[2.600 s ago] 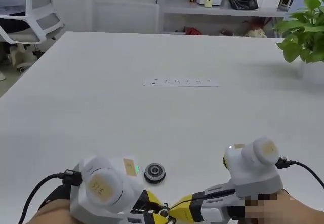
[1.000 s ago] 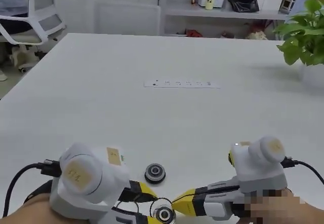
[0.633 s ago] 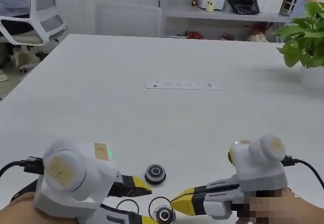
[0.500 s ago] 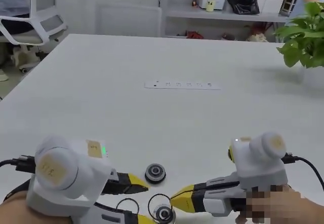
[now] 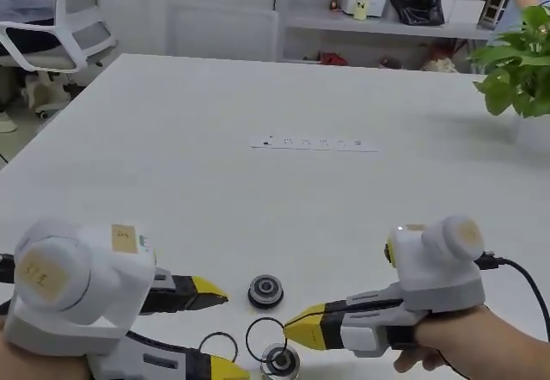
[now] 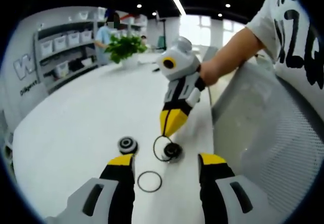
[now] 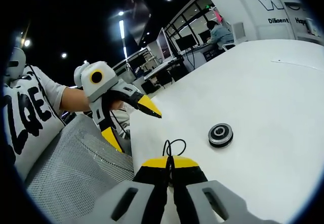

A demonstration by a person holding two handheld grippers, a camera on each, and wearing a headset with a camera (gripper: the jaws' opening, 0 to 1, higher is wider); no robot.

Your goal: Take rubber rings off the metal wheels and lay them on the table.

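Pinching a ring (image 6: 163, 145) in the clenched right gripper (image 5: 292, 328), right beside the near wheel (image 5: 280, 360) at the table's (image 5: 258, 208) near edge. Holding the left gripper (image 6: 167, 159) released, jaws spread around a loose ring (image 6: 149, 181) lying flat. Leaving the far wheel (image 5: 265, 291) lying apart, just beyond.

— What do the right tongs (image 7: 171, 161) hold?
— A thin black rubber ring (image 7: 174, 141), pinched between closed tips.
— And around them?
— A metal wheel (image 7: 220, 134) lies on the white desk (image 7: 273, 97); the left tongs (image 7: 133, 124) gape nearby.
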